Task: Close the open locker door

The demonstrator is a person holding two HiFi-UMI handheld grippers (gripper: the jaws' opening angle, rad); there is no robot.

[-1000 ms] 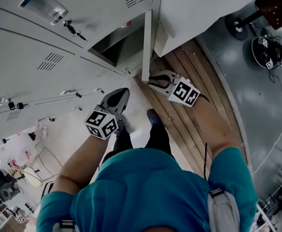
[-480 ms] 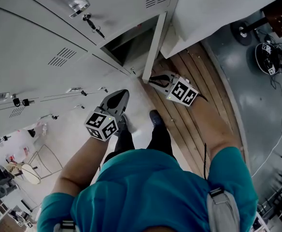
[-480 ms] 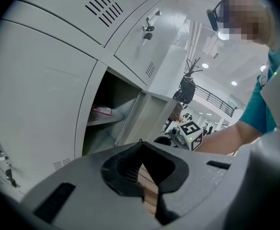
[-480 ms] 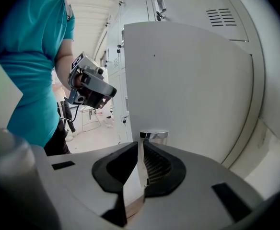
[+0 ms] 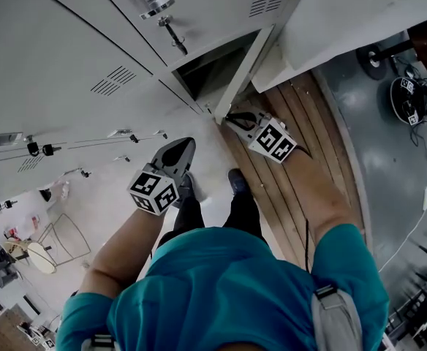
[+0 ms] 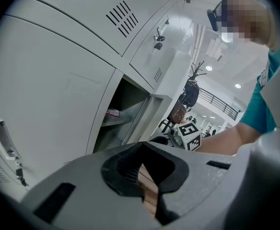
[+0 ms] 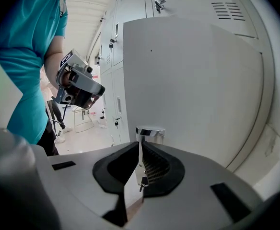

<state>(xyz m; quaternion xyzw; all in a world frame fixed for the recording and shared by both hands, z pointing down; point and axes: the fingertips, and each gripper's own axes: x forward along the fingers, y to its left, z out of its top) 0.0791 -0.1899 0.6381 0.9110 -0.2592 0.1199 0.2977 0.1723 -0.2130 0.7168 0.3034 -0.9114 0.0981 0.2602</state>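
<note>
The open locker door (image 5: 247, 66) stands out edge-on from the grey locker bank, with its dark compartment (image 5: 215, 67) beside it. My right gripper (image 5: 230, 118) is at the door's lower free edge. In the right gripper view the door (image 7: 192, 80) fills the frame. Its thin edge, with a chrome handle (image 7: 149, 132) and a small key, stands between the closing jaws of my right gripper (image 7: 140, 172), whose pads are against it. My left gripper (image 5: 185, 147) hangs shut and empty, lower left of the door and apart from it; my left gripper (image 6: 147, 188) points toward the open compartment (image 6: 121, 114).
Closed lockers with keys and vents (image 5: 115, 79) fill the upper left. A wooden platform (image 5: 294, 134) runs under the right arm, with grey floor, a cable and a stand base (image 5: 411, 97) beyond. The person's feet (image 5: 235, 180) stand on the white floor.
The right gripper's jaws have narrowed onto the door's lower edge. The head view has tilted, shifting the lockers rightward in frame. The left gripper has kept its place.
</note>
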